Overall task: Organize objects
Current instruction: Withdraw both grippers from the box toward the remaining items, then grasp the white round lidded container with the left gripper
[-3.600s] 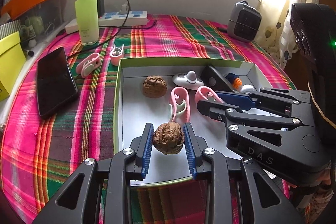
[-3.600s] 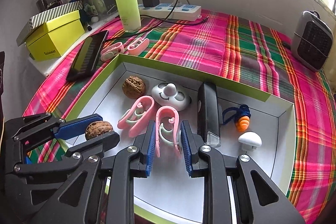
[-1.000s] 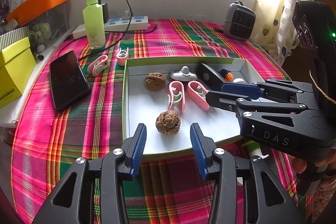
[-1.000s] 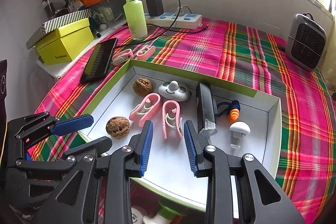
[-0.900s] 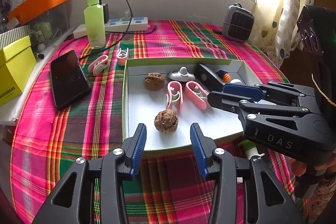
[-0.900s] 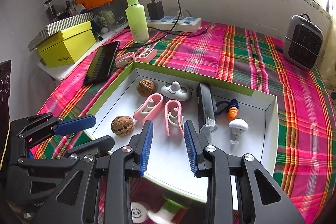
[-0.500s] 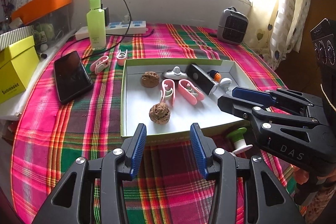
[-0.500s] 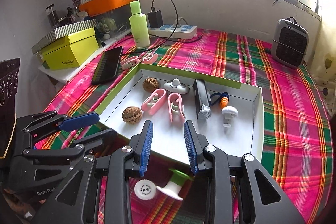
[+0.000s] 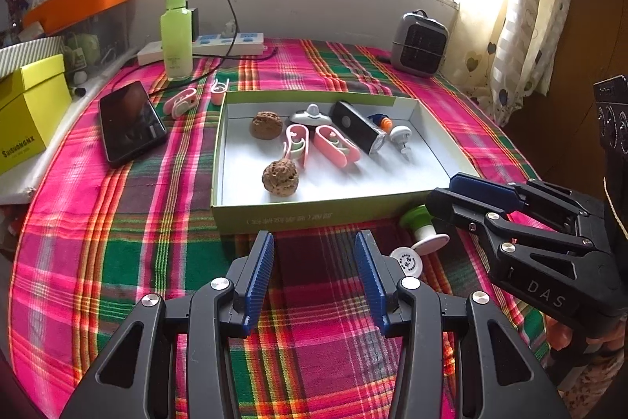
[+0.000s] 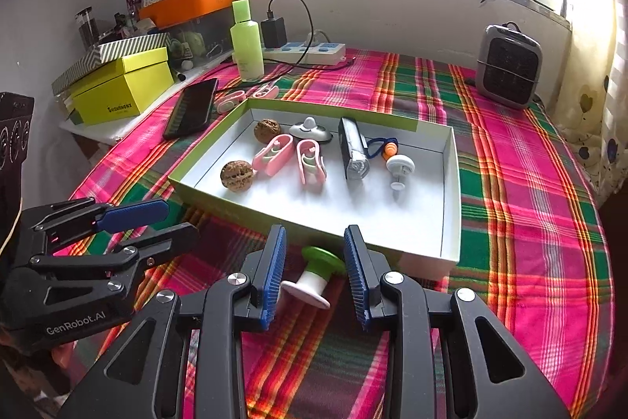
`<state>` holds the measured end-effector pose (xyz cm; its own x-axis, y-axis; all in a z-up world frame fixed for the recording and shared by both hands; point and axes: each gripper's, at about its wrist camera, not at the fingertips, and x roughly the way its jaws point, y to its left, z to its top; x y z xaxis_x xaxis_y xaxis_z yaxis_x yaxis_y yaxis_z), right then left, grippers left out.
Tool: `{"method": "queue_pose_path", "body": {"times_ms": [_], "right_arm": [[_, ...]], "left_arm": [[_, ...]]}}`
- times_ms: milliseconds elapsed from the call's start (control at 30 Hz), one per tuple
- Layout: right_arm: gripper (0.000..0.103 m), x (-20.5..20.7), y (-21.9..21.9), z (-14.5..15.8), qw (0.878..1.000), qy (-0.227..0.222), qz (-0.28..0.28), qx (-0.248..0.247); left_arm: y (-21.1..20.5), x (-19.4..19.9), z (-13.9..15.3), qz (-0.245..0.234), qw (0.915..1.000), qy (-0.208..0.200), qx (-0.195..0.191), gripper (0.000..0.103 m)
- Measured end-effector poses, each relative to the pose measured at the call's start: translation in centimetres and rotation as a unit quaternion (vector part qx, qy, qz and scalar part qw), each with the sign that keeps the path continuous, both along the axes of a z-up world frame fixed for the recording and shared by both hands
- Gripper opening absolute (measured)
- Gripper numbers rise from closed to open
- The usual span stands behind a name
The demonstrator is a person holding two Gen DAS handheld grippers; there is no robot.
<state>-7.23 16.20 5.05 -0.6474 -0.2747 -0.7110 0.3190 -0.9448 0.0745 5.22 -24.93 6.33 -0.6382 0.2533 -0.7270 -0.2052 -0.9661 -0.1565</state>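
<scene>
A green-rimmed white box (image 9: 314, 218) holds two walnuts (image 9: 280, 177), two pink clips (image 9: 336, 146), a black flashlight (image 9: 355, 126) and small white pieces. My left gripper (image 9: 316, 277) hangs open over the plaid cloth in front of the box, with nothing between its fingers. My right gripper (image 10: 314, 273) is open too. A green-and-white spool (image 10: 318, 273) lies on the cloth in the gap between its fingers, and the pads do not touch it. A round white cap (image 9: 406, 260) lies beside the spool. In the right wrist view the left gripper (image 10: 145, 222) shows at the left.
Two more pink clips (image 9: 181, 101) lie outside the box at its far left corner. A black phone (image 9: 129, 122), a green bottle (image 9: 176, 34), a power strip (image 10: 306, 52) and a yellow carton (image 10: 121, 91) stand to the left. A grey heater (image 10: 508, 65) sits far right.
Both grippers let go of the walnut and the pink clip, which stay in the box, and have drawn back off it. The spool and cap came into view.
</scene>
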Motion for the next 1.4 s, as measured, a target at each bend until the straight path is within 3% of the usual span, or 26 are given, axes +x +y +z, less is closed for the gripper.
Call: {"method": "queue_pose_path", "body": {"times_ms": [500,567,767,1400], "right_arm": [[0.033,2.4,2.7,-1.4,0.999,-0.013,-0.035,-0.011],[0.041,2.5,3.0,-1.5,0.999,-0.014,-0.038,-0.013],[0.042,2.8,3.7,-1.7,0.999,-0.017,-0.045,-0.023],[0.042,2.6,4.1,-2.5,0.998,-0.029,-0.044,-0.027]], "left_arm": [[1.7,0.6,-1.8,-0.034,0.9987,-0.033,0.02,0.048],[2.1,0.6,-2.1,-0.039,0.9983,-0.038,0.022,0.048],[3.1,0.7,-2.3,-0.058,0.9972,-0.041,0.022,0.048],[5.3,-0.3,-3.2,-0.057,0.9977,-0.031,-0.022,0.049]]}}
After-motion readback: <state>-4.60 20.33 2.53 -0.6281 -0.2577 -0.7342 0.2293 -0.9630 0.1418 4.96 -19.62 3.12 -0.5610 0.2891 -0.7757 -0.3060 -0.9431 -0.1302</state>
